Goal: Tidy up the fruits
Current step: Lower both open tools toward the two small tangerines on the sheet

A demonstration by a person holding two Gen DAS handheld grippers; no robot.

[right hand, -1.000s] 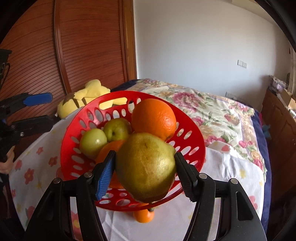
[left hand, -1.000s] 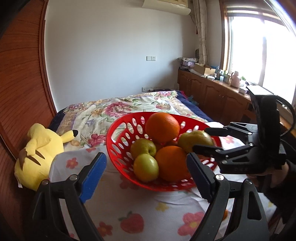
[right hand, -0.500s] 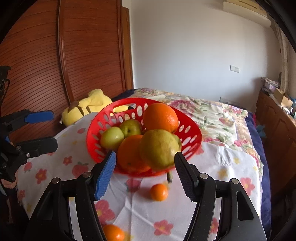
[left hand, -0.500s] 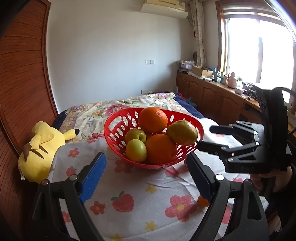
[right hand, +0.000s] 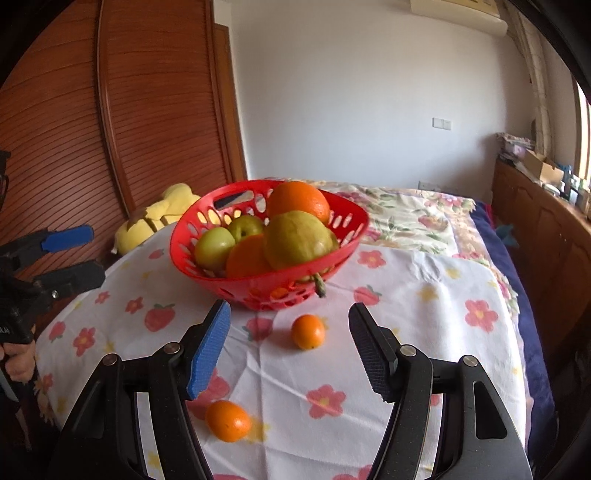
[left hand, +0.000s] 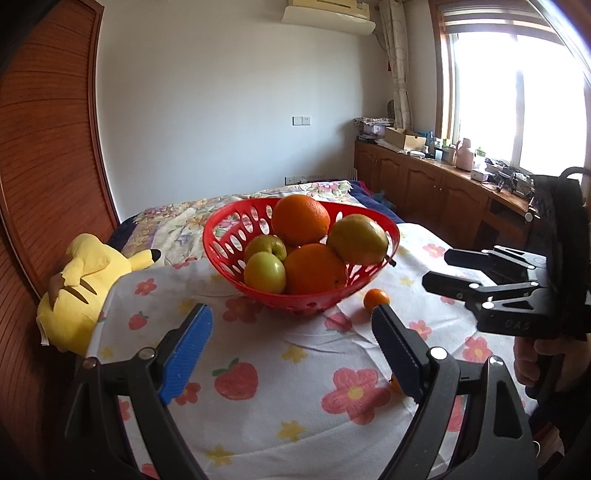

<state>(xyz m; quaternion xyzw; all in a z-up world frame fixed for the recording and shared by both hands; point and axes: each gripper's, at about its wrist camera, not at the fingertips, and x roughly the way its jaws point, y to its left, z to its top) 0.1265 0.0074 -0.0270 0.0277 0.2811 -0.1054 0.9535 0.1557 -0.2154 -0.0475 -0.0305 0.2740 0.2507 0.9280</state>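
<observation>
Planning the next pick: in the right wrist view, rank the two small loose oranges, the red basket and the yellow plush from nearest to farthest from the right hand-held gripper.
1. Near small orange, low left on the cloth.
2. Far small orange, centre, ahead of the right hand-held gripper.
3. Red basket, behind it.
4. Yellow plush, far left.

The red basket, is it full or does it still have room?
Nearly full. The red basket holds two oranges, two green apples and a pear, heaped above its rim; two small oranges lie outside.

A home bedroom: a bed [left hand: 236, 206] under a floral quilt, a yellow plush toy [left hand: 81, 291] beside a wooden sliding wardrobe door [right hand: 147, 110], a wall air conditioner [left hand: 328, 14], a curtained window [left hand: 517, 92] above cluttered low wooden cabinets [left hand: 424, 184].
</observation>
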